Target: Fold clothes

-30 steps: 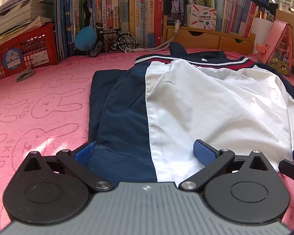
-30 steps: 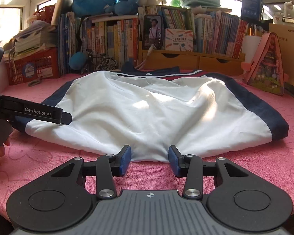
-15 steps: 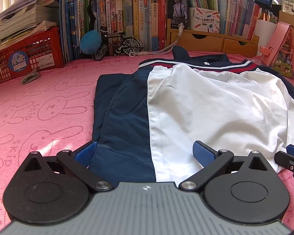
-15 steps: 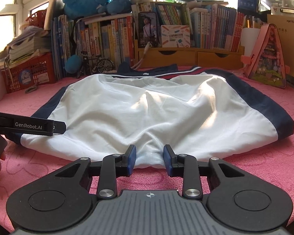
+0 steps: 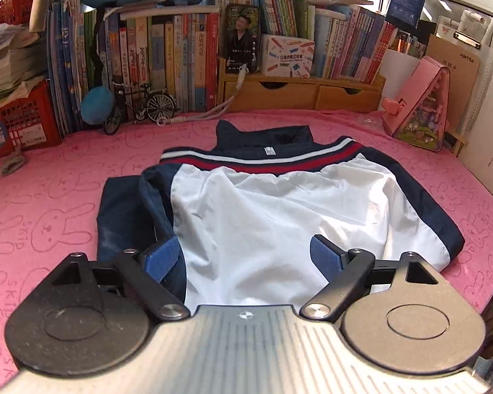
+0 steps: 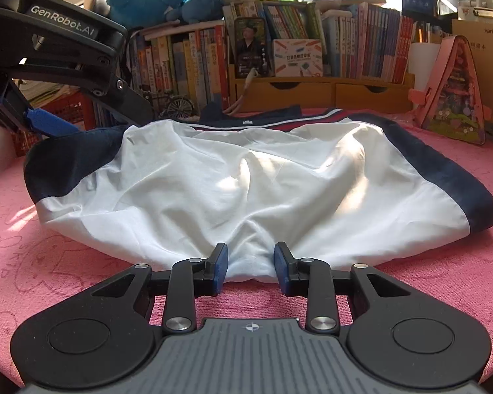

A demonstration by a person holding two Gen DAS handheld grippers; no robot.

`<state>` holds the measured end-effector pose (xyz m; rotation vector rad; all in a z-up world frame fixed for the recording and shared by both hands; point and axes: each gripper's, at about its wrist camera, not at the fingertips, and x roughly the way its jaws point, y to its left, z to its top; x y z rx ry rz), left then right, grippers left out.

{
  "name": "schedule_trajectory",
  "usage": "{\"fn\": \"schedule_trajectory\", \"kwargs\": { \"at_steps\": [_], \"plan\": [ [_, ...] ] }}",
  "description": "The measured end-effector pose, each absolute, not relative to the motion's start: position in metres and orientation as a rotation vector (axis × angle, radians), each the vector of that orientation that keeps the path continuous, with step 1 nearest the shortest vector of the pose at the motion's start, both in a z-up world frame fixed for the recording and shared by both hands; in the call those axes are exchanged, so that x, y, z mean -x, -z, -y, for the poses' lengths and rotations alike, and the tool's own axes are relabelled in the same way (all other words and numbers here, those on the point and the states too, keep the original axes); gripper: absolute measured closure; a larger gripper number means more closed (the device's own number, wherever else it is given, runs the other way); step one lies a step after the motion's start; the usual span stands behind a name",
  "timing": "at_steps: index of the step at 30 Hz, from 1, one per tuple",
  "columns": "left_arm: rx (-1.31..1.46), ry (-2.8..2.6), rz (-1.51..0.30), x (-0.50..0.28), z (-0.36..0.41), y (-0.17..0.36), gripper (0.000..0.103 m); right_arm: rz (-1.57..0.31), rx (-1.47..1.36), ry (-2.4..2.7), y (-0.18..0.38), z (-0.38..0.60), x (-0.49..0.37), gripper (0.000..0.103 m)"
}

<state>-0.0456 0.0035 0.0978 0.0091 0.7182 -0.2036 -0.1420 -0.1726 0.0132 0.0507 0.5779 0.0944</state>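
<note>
Garment: a jacket (image 5: 279, 216), white body with navy side panels and a red, white and navy striped band at its far edge, lies flat and rumpled at the centre of both views.
Support: a pink cloth with rabbit outlines (image 5: 49, 203) covers the surface under the jacket.
Left hand-held gripper (image 5: 246, 256): seen at the bottom of the left wrist view, jaws spread wide and closing. The jacket's near left part lies below and between the blue pads (image 5: 162, 257); no pad presses on cloth. In the right wrist view the same tool sits at upper left (image 6: 46, 121), above the jacket's navy left edge and apart from it.
Right hand-held gripper (image 6: 250, 267): bottom centre of the right wrist view, jaws drawn partly in, with a bunched fold of the jacket's white near hem between the pads. Cloth touches both pads; whether they pinch it firmly cannot be told.
Jacket, left side: the navy panel is folded over itself, left of centre in the left wrist view.
Background: a row of books (image 5: 187, 59) fills the top of the frame, above wooden drawers (image 5: 299, 93).
Other items: a model bicycle (image 5: 141, 106) at upper left; a red crate (image 5: 19, 121) at the left edge; a pink triangular toy house (image 5: 420, 105) at upper right.
</note>
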Motion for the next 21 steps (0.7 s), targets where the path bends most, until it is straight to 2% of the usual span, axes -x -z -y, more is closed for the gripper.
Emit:
{"fn": "schedule_trajectory", "kwargs": {
  "at_steps": [1,7,8,10,14,19,21],
  "plan": [
    [-0.009,0.170,-0.718,0.044,-0.010,-0.095,0.006,-0.577,-0.052,-0.097,-0.013,0.173,0.142,0.071],
    [-0.192,-0.115,-0.808,0.039,-0.046,-0.032,0.006,-0.558,-0.050,-0.117,-0.011,0.175,0.146,0.070],
    [-0.210,-0.142,-0.789,0.043,-0.053,-0.023,0.000,-0.555,-0.048,-0.119,-0.010,0.175,0.146,0.070],
    [-0.213,-0.186,-0.767,0.049,-0.067,-0.011,0.000,-0.553,-0.047,-0.121,-0.010,0.176,0.146,0.070],
    [-0.113,-0.239,-0.800,0.047,-0.077,-0.033,0.000,-0.549,-0.044,-0.122,-0.010,0.176,0.145,0.070],
    [-0.218,-0.265,-0.625,0.054,-0.049,-0.075,0.002,-0.541,-0.037,-0.119,-0.008,0.175,0.146,0.070],
    [-0.167,-0.154,-0.610,0.056,-0.035,-0.092,0.002,-0.539,-0.038,-0.119,-0.007,0.176,0.146,0.070]
  ]
}}
